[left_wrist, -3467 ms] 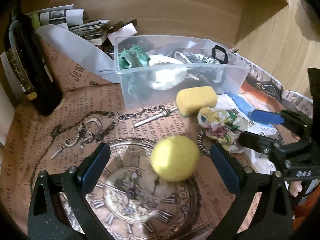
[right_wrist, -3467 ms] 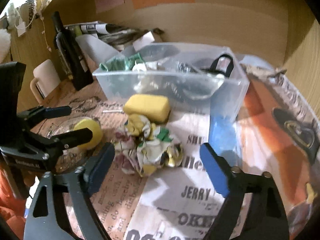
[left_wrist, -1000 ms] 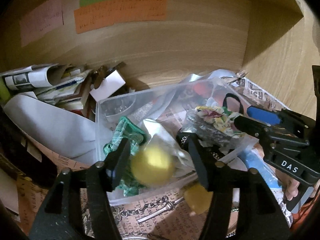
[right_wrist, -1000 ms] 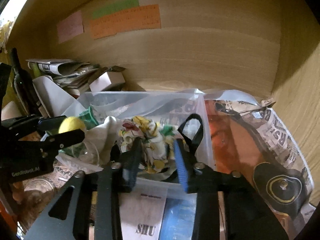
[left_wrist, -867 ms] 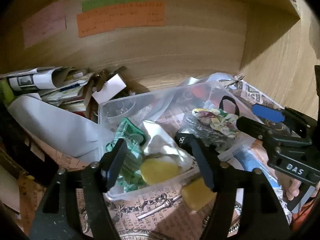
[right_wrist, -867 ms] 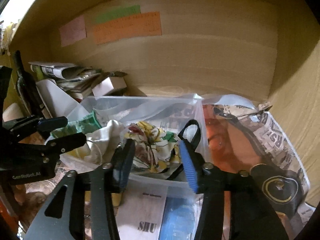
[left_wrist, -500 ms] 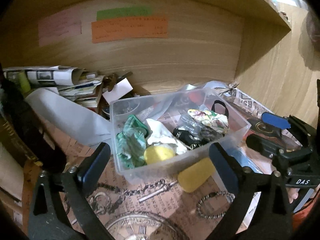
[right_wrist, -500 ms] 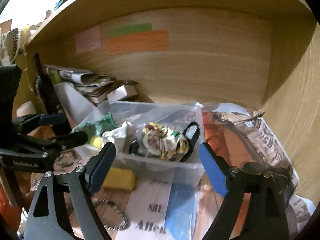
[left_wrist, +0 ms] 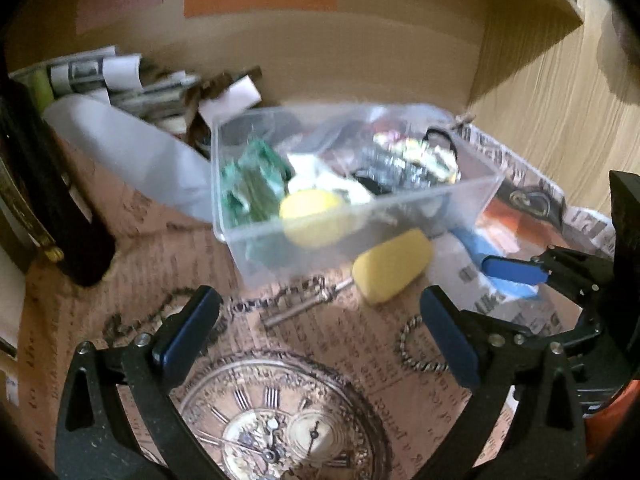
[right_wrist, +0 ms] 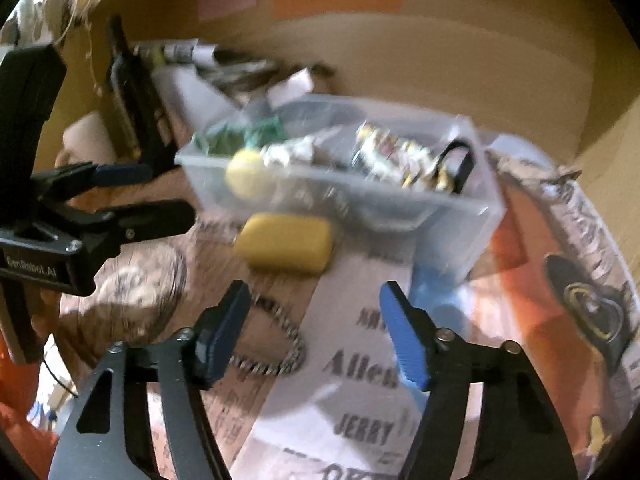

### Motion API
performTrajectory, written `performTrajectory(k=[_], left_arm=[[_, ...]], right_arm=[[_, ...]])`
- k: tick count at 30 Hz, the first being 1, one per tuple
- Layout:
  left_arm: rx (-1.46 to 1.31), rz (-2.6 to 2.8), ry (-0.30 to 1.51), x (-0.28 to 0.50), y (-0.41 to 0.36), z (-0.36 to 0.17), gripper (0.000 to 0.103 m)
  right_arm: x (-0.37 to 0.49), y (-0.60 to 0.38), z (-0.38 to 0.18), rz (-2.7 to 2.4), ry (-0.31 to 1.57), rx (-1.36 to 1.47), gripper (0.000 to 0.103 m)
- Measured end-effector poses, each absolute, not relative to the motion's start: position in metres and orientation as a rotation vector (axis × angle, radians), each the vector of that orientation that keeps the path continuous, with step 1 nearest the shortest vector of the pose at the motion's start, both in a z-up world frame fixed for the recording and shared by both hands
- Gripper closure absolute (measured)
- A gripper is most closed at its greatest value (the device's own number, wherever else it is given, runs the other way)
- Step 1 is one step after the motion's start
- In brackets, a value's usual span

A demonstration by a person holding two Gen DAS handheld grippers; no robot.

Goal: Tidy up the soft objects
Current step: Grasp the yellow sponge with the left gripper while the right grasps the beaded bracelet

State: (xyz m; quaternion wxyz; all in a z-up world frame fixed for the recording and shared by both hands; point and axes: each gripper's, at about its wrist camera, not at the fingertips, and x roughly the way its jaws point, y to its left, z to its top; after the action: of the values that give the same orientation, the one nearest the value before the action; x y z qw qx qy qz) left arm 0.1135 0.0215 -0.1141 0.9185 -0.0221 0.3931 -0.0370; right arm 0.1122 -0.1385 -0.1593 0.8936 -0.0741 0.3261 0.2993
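Observation:
A clear plastic bin [left_wrist: 476,196] [right_wrist: 472,216] holds a yellow ball [left_wrist: 312,218] [right_wrist: 245,172], a floral cloth [left_wrist: 424,156] [right_wrist: 396,156], a green cloth [left_wrist: 252,184] and a black strap. A yellow sponge [left_wrist: 392,266] [right_wrist: 286,246] lies on the paper just in front of the bin. My left gripper [left_wrist: 316,332] is open and empty, low over the clock print, short of the sponge. My right gripper [right_wrist: 316,332] is open and empty, just in front of the sponge; it also shows in the left wrist view [left_wrist: 516,272].
A dark bottle [left_wrist: 44,184] stands at the left. Rolled papers and a white sheet [left_wrist: 132,152] lie behind the bin. A key and chain [left_wrist: 304,304] and a chain loop [left_wrist: 416,348] lie on the paper. Wooden walls close the back and right.
Both grippers let go of the ball and the floral cloth into the bin, opened wide, and have pulled back and down toward the table. Both views are motion-blurred now.

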Motion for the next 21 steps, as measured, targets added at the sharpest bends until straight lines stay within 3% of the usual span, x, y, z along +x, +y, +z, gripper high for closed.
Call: performTrajectory(k=[8, 9, 21], left_arm=[[-0.045, -0.088, 0.86, 0.123, 0.008, -0.13, 0.001], [-0.043, -0.09, 0.864, 0.125, 0.006, -0.131, 0.001], [0.008, -0.111, 0.893, 0.16, -0.028, -0.142, 0.001]], right_arm=[[0.114, -0.124, -0.18, 0.662, 0.758, -0.201, 0.081], [0.114, -0.124, -0.18, 0.664, 0.757, -0.201, 0.093], [0.112, -0.168, -0.164, 0.537, 0.653, -0.093, 0.096]])
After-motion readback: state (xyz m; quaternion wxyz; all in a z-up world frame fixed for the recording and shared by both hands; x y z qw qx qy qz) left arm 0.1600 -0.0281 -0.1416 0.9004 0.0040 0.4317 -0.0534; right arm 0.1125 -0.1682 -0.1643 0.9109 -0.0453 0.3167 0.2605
